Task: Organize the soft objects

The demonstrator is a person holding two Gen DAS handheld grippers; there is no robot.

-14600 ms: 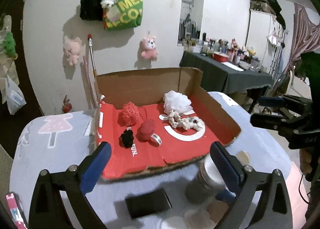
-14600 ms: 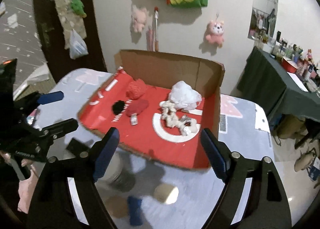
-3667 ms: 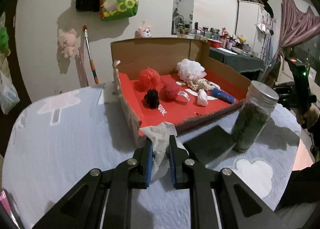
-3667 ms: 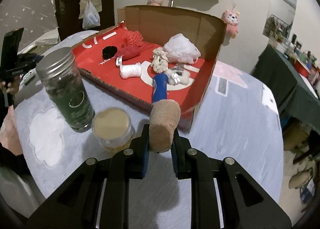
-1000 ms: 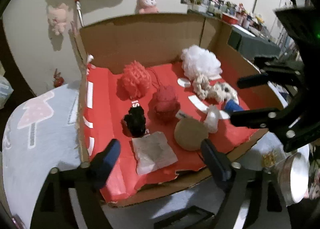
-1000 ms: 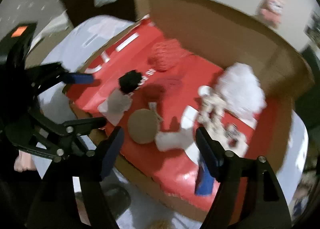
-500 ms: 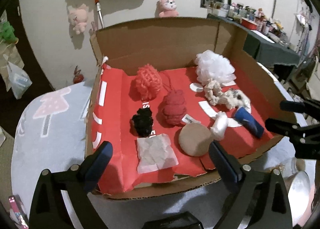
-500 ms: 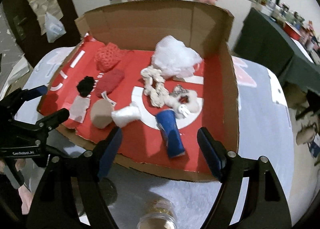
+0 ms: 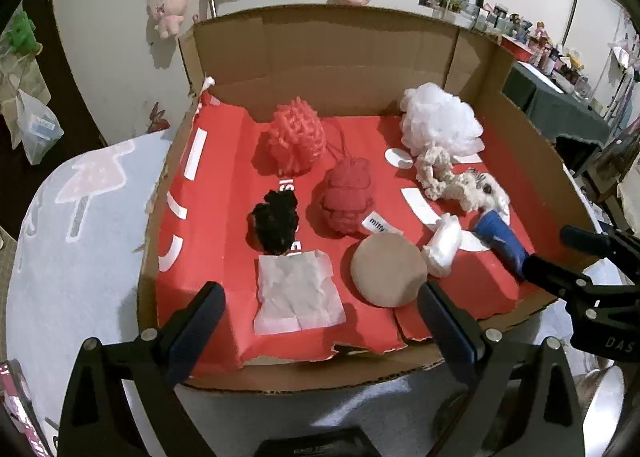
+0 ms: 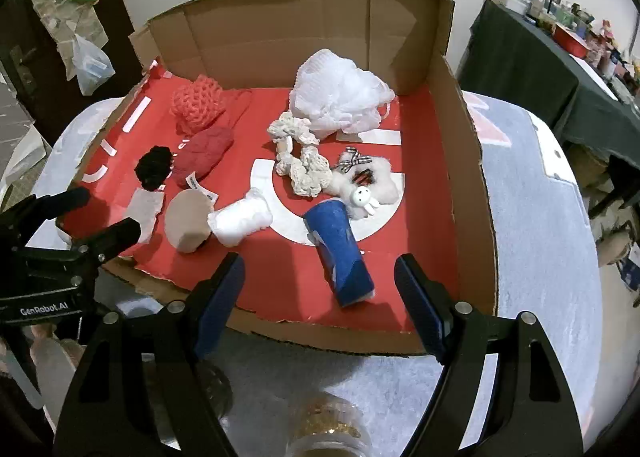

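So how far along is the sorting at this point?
Nearly done, it seems. The tissue, tan sponge, white roll and blue roll lie in the cardboard box. The left gripper and right gripper are open and empty. Only hard jars show outside.

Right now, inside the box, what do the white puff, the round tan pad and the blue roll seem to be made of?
White puff: gathered plastic mesh, likely; a fine net shows, slightly translucent.
Round tan pad: sponge or foam, it seems; matte, smooth, thick edge.
Blue roll: probably rolled cloth, perhaps a sock; dull weave, white inside at its end.
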